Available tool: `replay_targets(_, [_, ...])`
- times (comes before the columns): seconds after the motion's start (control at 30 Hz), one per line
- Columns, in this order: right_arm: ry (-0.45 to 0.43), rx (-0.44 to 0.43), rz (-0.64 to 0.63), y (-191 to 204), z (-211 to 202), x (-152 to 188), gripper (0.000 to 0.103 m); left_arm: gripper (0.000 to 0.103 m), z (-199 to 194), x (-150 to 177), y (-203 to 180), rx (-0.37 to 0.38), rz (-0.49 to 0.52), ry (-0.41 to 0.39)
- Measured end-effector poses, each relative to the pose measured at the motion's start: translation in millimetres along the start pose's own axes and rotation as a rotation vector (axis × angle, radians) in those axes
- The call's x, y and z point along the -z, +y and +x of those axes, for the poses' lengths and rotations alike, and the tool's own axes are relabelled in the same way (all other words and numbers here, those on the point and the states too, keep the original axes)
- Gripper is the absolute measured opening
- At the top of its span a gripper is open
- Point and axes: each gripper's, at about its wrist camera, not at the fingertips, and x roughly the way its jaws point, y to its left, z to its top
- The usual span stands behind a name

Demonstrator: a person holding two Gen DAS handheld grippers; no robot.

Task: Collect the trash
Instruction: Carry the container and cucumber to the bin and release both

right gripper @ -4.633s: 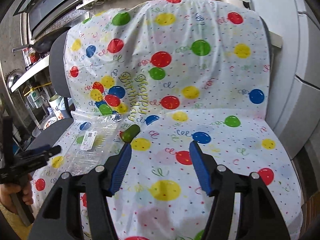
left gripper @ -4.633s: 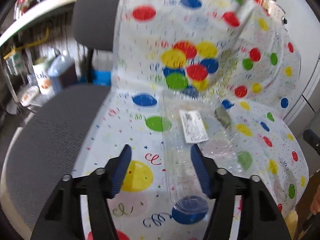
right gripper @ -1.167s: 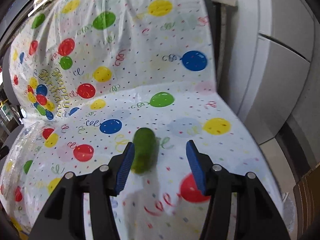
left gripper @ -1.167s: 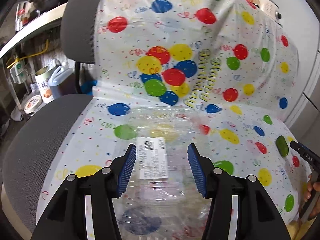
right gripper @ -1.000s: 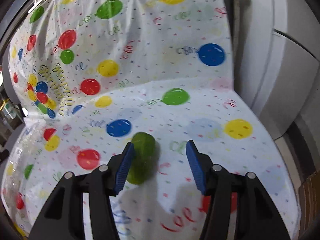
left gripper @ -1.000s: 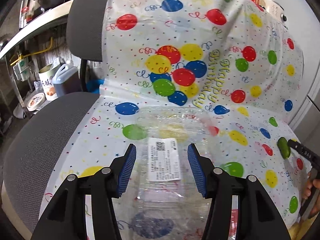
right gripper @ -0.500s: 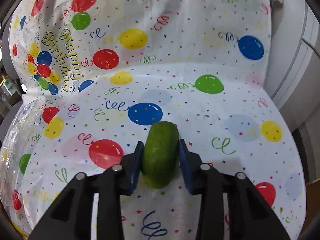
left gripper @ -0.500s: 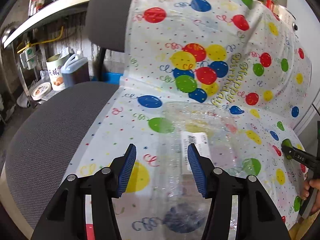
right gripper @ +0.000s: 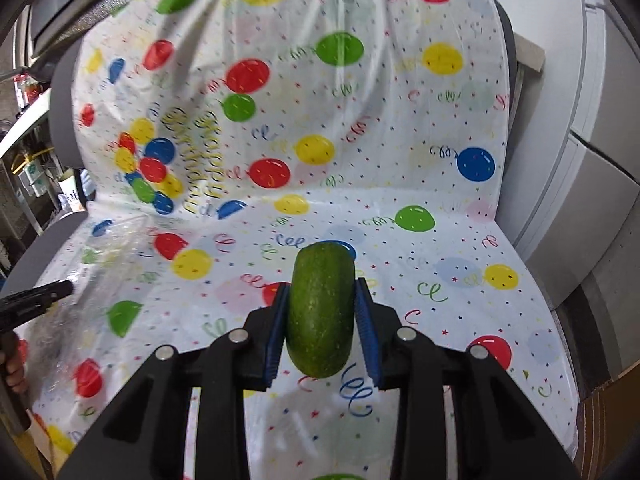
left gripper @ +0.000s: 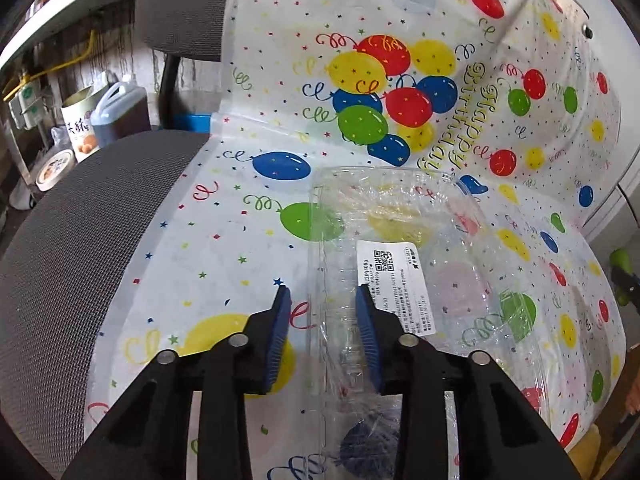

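Observation:
A clear plastic clamshell box (left gripper: 420, 240) with a white label (left gripper: 394, 284) lies on the balloon-print sheet (left gripper: 248, 248) over the chairs. My left gripper (left gripper: 324, 304) has its jaws half closed around the box's left rim; the pads look apart from the rim. My right gripper (right gripper: 322, 308) is shut on a green cucumber piece (right gripper: 320, 308) and holds it above the sheet (right gripper: 400, 264). The box shows blurred at the left of the right wrist view (right gripper: 100, 264), and the cucumber at the right edge of the left wrist view (left gripper: 622, 268).
A grey mesh chair seat (left gripper: 68, 260) and backrest (left gripper: 180, 4) are bare at left. A tin (left gripper: 80, 128) and a blue jug (left gripper: 116, 112) stand behind it. White cabinet fronts (right gripper: 592, 160) stand at right. A cardboard edge (right gripper: 612, 420) is at lower right.
My right gripper closed on the cucumber piece and lifted it off the sheet. My left gripper's jaws narrowed around the left rim of the plastic box.

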Motion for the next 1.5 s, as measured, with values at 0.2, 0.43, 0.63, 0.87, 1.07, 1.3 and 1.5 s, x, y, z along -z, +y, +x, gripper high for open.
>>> replay_targets(0.2, [-0.047,-0.025,-0.008,8.5,-17.5,0.8,0.032,0.008,-22.4,-1.7,-7.3,0.053,0.014,-0.067])
replay_targets(0.43, [-0.114,-0.055,0.016,-1.7,-48.9,2.4,0.032,0.006,-81.8,-6.5,-40.5,0.102,0.037,-0.214])
replay_targets(0.63, [-0.159,-0.047,0.078,-40.6,-89.2,17.9,0.032,0.006,-111.2,0.0,-106.2,0.197,0.114,-0.275])
replay_targets(0.87, [-0.175,0.078,0.162,-109.5,-141.5,63.5,0.032,0.007,-104.3,28.8,-212.5,0.361,0.223,-0.263])
replay_targets(1.07, [-0.161,0.242,0.247,-171.8,-187.3,117.9,0.032,0.007,-85.2,71.4,-310.4,0.499,0.353,-0.193])
replay_targets(1.3, [-0.070,0.400,0.411,-241.0,-218.3,198.8,0.032,0.007,-56.2,141.5,-434.8,0.577,0.577,-0.082])
replay_targets(1.5, [-0.031,0.439,0.506,-282.7,-216.3,232.1,0.031,0.007,-22.9,192.3,-506.0,0.608,0.690,0.007])
